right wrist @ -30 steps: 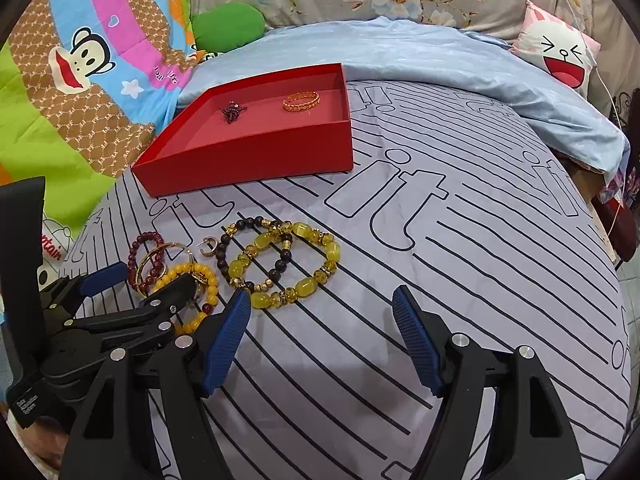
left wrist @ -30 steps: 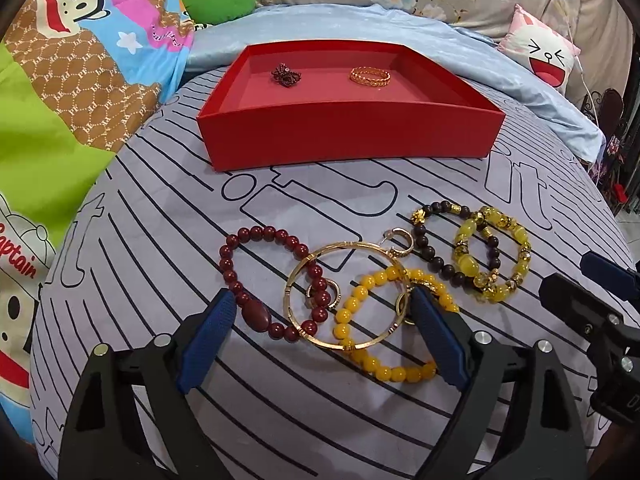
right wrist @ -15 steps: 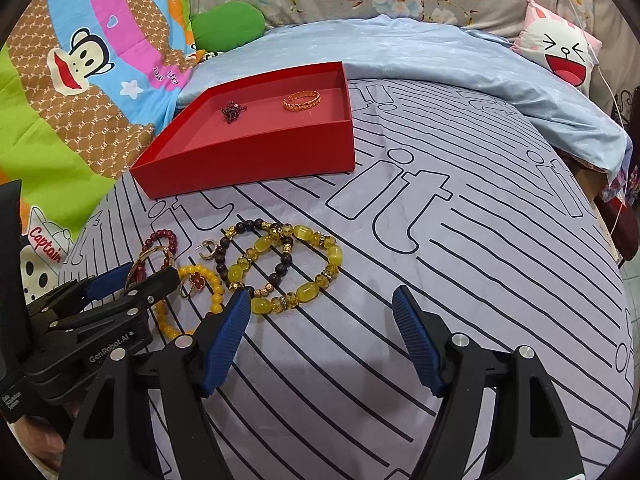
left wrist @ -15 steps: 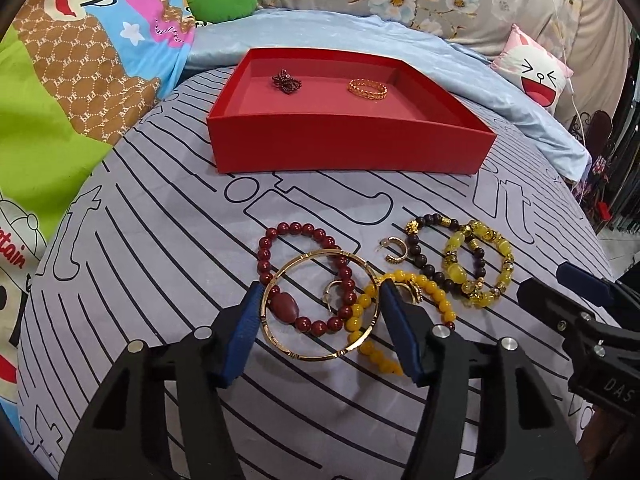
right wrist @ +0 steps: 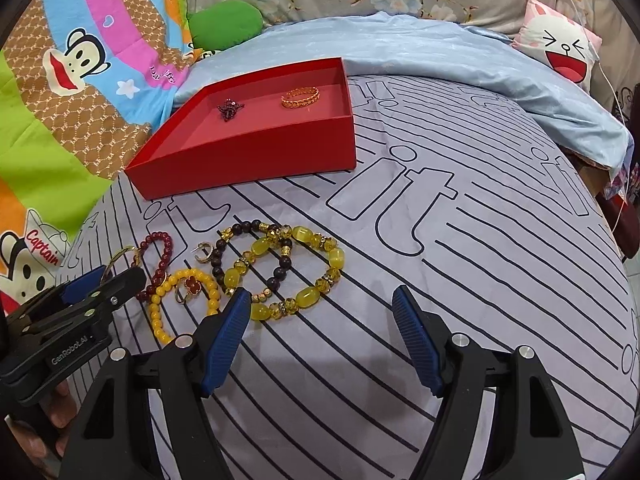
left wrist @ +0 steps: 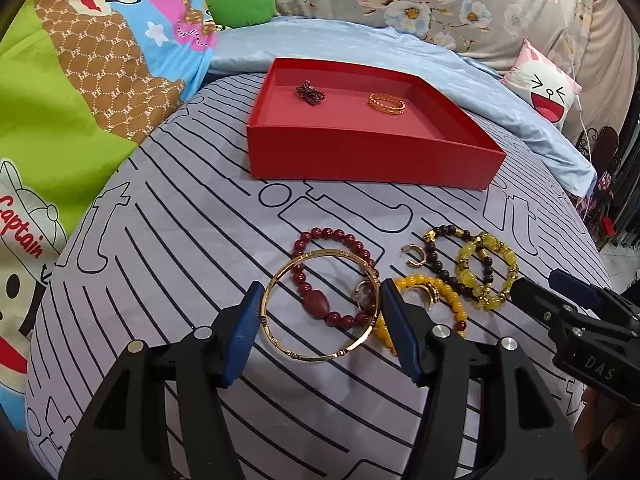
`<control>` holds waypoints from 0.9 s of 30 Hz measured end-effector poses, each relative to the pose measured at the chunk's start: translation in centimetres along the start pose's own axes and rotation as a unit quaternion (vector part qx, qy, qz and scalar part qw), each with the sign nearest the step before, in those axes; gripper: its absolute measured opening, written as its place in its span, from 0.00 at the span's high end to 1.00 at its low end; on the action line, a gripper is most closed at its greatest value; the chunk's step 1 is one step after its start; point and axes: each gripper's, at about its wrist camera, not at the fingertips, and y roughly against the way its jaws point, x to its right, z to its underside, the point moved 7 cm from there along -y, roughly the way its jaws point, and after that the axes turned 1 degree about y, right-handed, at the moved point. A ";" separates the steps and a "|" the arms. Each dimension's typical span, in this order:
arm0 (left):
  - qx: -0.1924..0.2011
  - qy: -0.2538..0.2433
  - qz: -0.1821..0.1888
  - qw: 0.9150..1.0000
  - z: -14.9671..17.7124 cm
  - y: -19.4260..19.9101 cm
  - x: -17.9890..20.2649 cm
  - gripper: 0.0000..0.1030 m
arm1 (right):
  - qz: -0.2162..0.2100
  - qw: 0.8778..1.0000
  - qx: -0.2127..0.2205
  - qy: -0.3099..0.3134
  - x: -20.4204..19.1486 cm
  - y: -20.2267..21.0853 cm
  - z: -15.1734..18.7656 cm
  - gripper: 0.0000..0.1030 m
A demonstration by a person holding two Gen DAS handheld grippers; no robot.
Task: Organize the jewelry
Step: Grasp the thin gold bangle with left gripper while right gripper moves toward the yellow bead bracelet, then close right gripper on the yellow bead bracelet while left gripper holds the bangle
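Observation:
A red tray (left wrist: 372, 156) holds a dark red beaded ornament (left wrist: 310, 93) and a gold chain ring (left wrist: 386, 103). On the bed lie a gold bangle (left wrist: 316, 354) over a dark red bead bracelet (left wrist: 332, 236), an orange-yellow bead bracelet (right wrist: 160, 322), a dark bead bracelet (right wrist: 240, 228), a yellow crystal bracelet (right wrist: 308, 296) and small gold rings. My left gripper (left wrist: 320, 320) is open, its fingers on either side of the gold bangle, touching or nearly touching it. My right gripper (right wrist: 320, 320) is open and empty beside the yellow crystal bracelet.
The grey striped bedsheet (right wrist: 440, 240) covers the bed. A light blue blanket (right wrist: 400, 48) lies behind the tray. A cartoon quilt (left wrist: 60, 80) is at the left, a green cushion (left wrist: 240, 2) and a pink pillow (left wrist: 548, 88) at the back.
My left gripper has moved left over the gold bangle and narrowed from wide open until its fingers flank it. My right gripper has barely moved.

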 end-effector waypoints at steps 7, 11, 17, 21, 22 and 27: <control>0.005 0.000 0.003 1.000 0.0 0.0 -0.1 0.45 | 0.006 1.000 0.002 -0.005 0.5 -0.8 -0.9 0.38; 0.004 0.001 0.005 1.000 0.0 -0.1 0.0 0.45 | 0.009 1.000 -0.001 -0.007 0.7 -1.4 -1.2 0.43; -0.002 0.003 0.010 1.000 0.1 -0.4 0.0 0.45 | 0.023 1.000 -0.007 -0.005 1.0 -2.3 -1.0 0.56; -0.003 0.003 0.011 1.000 0.2 -0.5 0.0 0.45 | 0.044 0.999 0.000 0.008 1.2 -2.3 -0.8 0.66; -0.004 0.003 0.012 1.000 0.2 -0.5 0.0 0.45 | 0.049 0.999 0.001 0.011 1.3 -2.3 -0.8 0.67; -0.006 0.005 0.012 1.000 0.4 -0.5 0.1 0.45 | 0.050 0.999 0.003 0.011 1.5 -2.2 -0.7 0.82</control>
